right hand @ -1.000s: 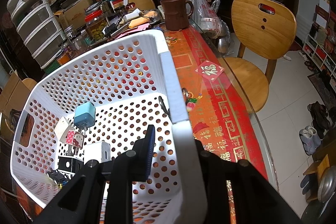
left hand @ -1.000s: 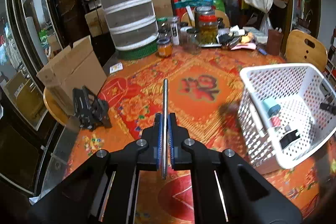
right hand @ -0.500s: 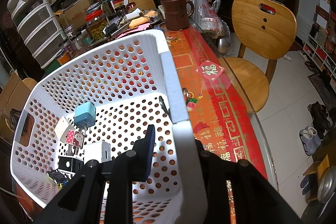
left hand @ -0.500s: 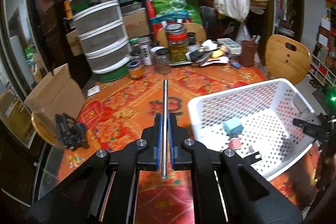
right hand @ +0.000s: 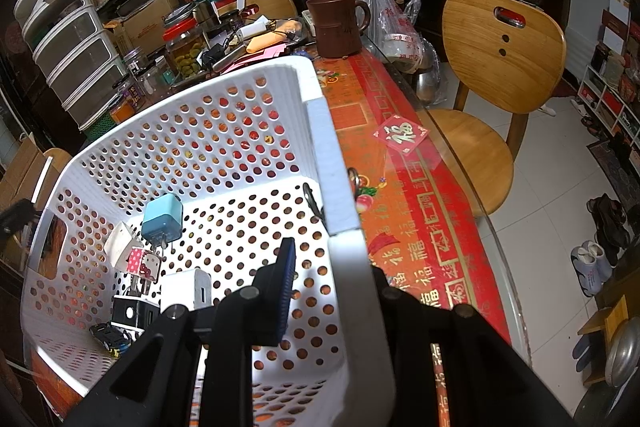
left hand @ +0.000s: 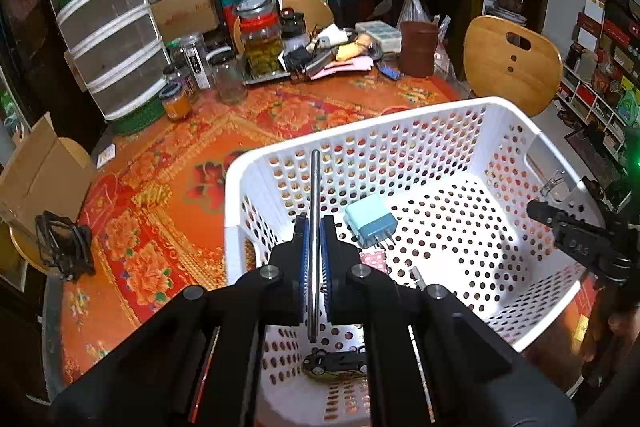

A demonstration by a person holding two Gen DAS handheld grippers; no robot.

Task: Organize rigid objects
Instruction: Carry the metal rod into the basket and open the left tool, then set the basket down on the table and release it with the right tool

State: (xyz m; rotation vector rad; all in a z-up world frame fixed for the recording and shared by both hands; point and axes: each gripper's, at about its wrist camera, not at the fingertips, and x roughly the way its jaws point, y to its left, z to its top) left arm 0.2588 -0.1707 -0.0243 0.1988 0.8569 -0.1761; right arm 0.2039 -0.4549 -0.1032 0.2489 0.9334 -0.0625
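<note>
The left gripper [left hand: 314,243] squeezes a thin metal rod [left hand: 313,227] and holds it over the white basket [left hand: 400,115] — this looks like the drop-off step. The right gripper [right hand: 332,267] pinches the basket's rim. A blue charger [left hand: 371,221] and a toy car [left hand: 336,365] lie inside. Next, the left one needs to dip low and let go — gently, so the rod lands flat.
</note>
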